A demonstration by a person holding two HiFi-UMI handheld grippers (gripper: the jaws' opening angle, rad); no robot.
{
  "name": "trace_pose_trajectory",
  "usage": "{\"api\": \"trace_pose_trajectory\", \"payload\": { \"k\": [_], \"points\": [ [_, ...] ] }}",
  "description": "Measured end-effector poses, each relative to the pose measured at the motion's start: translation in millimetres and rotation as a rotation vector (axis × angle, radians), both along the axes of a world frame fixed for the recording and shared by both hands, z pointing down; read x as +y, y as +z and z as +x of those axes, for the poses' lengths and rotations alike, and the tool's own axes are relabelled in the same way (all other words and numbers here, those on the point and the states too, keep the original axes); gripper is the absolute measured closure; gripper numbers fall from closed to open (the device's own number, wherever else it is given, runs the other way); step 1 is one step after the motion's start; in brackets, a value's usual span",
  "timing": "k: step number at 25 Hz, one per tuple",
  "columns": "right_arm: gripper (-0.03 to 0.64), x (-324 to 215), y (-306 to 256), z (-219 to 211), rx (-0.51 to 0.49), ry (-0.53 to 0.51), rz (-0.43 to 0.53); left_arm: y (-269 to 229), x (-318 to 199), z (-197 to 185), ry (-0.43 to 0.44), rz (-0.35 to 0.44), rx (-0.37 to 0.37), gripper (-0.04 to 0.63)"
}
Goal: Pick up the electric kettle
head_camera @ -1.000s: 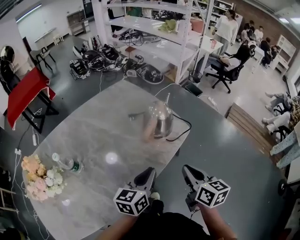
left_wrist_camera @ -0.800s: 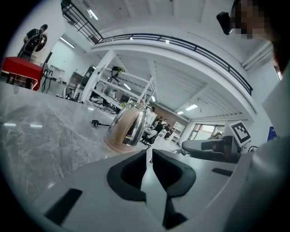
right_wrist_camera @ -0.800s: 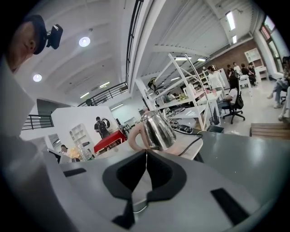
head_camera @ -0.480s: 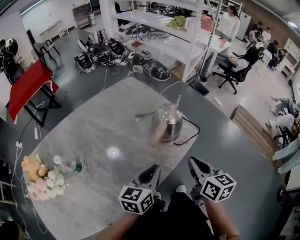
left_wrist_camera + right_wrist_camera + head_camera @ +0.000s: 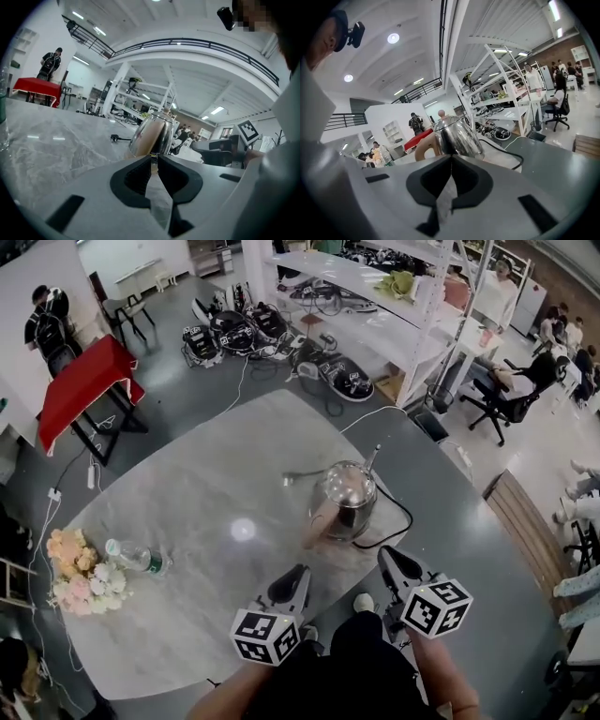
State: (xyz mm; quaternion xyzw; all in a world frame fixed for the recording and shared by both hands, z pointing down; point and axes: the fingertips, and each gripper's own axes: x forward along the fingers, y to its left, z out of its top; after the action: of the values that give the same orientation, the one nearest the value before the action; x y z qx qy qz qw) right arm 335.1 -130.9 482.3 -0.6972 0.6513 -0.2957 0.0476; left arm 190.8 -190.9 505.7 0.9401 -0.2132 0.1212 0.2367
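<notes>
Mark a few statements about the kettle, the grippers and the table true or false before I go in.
1. The left gripper and the right gripper are both shut and empty. True.
2. The kettle lies on its side. False: it stands upright on the table.
3. A water bottle lies beside the flowers. True.
4. The left gripper touches the kettle's handle. False: bare table shows between them.
5. The handle faces away from the grippers. False: it faces toward them.
</notes>
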Motion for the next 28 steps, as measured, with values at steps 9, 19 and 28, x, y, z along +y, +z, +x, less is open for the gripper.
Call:
{"api": "trace_pose_trajectory", "payload": {
  "k": [9, 19, 28],
  "points": [
    [0.611, -39.0, -0.1, 70.1, 0.002, -0.111, 0.000, 11.4, -17.5, 29.5, -0.171, 0.000, -0.077, 0.554],
    [0.611, -73.4, 16.1, 116.3, 0.006, -0.270, -0.028, 17.8, -27.4, 51.1, -0.408, -0.018, -0.085, 0.514],
    [0.610, -94.0, 24.8, 128.3, 0.057, -0.400, -0.036, 21.9, -27.3, 58.2, -0.594, -0.049, -0.047, 0.451]
  ]
}}
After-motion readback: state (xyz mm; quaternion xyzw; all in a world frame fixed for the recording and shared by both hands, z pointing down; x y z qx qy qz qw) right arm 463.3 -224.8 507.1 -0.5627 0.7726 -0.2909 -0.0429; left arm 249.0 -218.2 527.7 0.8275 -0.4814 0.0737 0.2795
